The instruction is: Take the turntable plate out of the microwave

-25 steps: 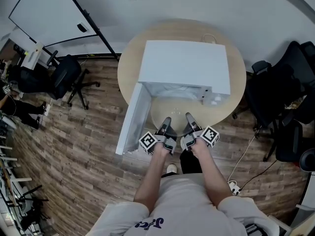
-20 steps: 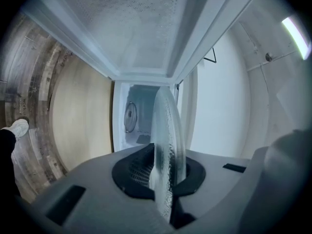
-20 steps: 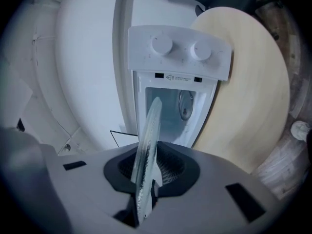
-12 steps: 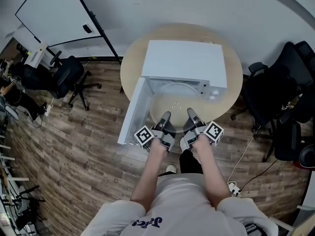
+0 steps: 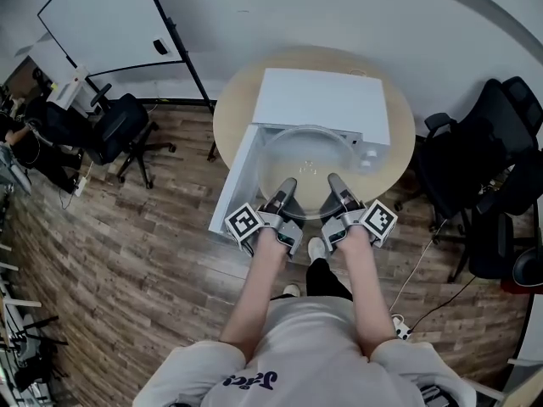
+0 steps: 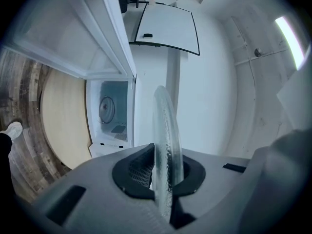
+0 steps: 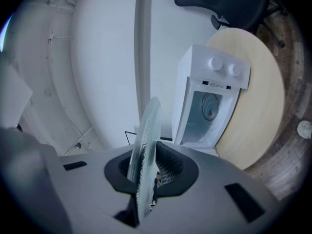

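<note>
The left gripper [image 5: 287, 186] has its jaws nearly together, pinched on the near rim of a clear round glass turntable plate [image 5: 307, 161]. In the left gripper view the plate [image 6: 165, 126] stands edge-on between the dark pads of that gripper [image 6: 163, 172]. The right gripper [image 5: 334, 182] clamps the same rim just beside it, also at a narrow gap. Its own view shows the glass [image 7: 147, 130] wedged in the right gripper [image 7: 146, 174].

The plate is held roughly level, in the air, outside the cavity. In the head view it lies across the open front of a boxy white microwave [image 5: 327, 100]. The microwave's white door [image 5: 233, 176] is swung open to the left, past the left edge of a round pale wooden tabletop [image 5: 227, 108].

From the right gripper the microwave [image 7: 209, 101] shows two white knobs [image 7: 223, 66] above its open cavity. The oven stands toward the tabletop's [image 7: 261, 96] far edge.
</note>
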Tool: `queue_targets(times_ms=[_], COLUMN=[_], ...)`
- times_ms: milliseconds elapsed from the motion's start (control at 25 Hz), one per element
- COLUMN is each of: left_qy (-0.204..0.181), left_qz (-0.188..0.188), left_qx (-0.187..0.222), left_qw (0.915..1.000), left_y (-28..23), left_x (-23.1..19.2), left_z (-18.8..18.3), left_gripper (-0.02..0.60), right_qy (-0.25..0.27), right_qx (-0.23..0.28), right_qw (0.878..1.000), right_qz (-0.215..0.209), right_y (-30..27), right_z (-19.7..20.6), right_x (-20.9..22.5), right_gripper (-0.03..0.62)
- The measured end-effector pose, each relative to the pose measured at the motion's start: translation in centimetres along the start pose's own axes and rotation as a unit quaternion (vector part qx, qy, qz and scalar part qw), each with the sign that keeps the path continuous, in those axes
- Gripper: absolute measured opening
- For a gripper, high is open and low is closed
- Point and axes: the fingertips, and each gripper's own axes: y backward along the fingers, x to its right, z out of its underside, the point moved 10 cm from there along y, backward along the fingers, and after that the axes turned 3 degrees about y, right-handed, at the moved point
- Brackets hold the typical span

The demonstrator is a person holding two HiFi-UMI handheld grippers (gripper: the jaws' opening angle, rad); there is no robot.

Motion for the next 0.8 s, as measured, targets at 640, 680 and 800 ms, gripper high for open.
queue_targets(times_ms=[640, 680, 800], left_qy=[-0.006, -0.006, 0.002], left_qz=[0.010, 0.008, 0.000], left_qx=[-0.013, -0.014, -0.017], left_qw=[0.9999, 0.9999, 0.9998], left_y=[0.3, 0.2, 0.0], left_x=[2.3, 2.2, 1.9], left_z=[-0.8, -0.8, -1.0], left_gripper=[0.032, 0.032, 0.032], right_qy=[0.021, 0.019, 0.019], right_qx=[0.013, 0.014, 0.019], right_qw=[0.999, 1.000, 1.000], right_qz=[-0.021, -0.019, -0.015], right_y=[-0.3, -0.3, -0.3], right_z=[0.8, 0.8, 0.7], right_x=[-2.1, -2.0, -1.6], right_gripper=[0.042, 0.041, 0.043])
